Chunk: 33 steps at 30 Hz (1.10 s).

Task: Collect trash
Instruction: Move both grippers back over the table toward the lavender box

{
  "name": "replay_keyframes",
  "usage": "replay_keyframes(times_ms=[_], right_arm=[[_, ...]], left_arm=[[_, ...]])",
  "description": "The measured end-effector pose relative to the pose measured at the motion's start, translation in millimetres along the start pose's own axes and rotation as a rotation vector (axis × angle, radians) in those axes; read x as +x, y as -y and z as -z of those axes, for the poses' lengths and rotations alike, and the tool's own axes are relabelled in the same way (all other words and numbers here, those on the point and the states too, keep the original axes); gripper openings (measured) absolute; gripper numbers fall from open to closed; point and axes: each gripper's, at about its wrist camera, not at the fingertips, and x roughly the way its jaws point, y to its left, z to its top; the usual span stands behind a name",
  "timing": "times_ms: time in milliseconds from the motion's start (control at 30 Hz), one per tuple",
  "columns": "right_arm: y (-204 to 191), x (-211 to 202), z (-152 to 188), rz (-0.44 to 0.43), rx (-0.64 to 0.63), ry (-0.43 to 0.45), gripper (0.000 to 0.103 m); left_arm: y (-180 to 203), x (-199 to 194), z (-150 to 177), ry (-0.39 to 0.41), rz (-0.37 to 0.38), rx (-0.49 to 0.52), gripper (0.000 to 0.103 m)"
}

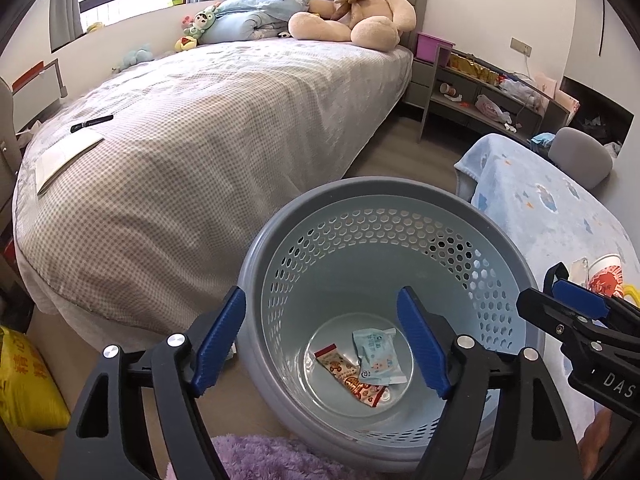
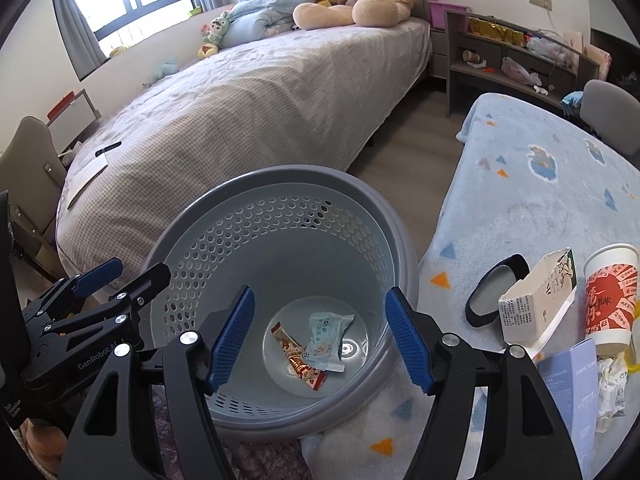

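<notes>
A grey perforated trash basket (image 1: 400, 208) (image 2: 224, 208) stands on the floor between the bed and a blue-blanketed surface. At its bottom lie a pale blue wrapper (image 1: 378, 356) (image 2: 326, 334) and a red-orange snack wrapper (image 1: 352, 380) (image 2: 298, 360). My left gripper (image 1: 322, 340) is open and empty above the basket; it also shows in the right wrist view (image 2: 124, 270). My right gripper (image 2: 320, 334) is open and empty over the basket; it also shows in the left wrist view (image 1: 554, 292). On the blanket sit a torn white carton (image 2: 538, 300), a red-and-white paper cup (image 2: 610, 300) (image 1: 606, 276), crumpled paper (image 2: 610, 388) and a pale blue box (image 2: 568, 396).
A bed (image 1: 192, 128) with a teddy bear (image 1: 360, 4) lies behind the basket. A black oval object (image 2: 496, 290) lies on the blue blanket (image 2: 540, 184). A grey shelf unit (image 1: 480, 92) stands at the back right. A yellow bag (image 1: 24, 380) and purple fluffy fabric (image 1: 272, 460) lie near.
</notes>
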Motion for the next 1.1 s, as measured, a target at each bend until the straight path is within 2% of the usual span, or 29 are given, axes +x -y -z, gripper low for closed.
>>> replay_keyframes(times_ms=[467,1100], right_arm=[[26,-33,21,0.043,0.061,0.017,0.068],[94,-102,72,0.144,0.174,0.055,0.069]], left_arm=[[20,-29,13,0.000,0.022,0.021,0.075],[89,-64,36,0.014,0.110,0.111,0.075]])
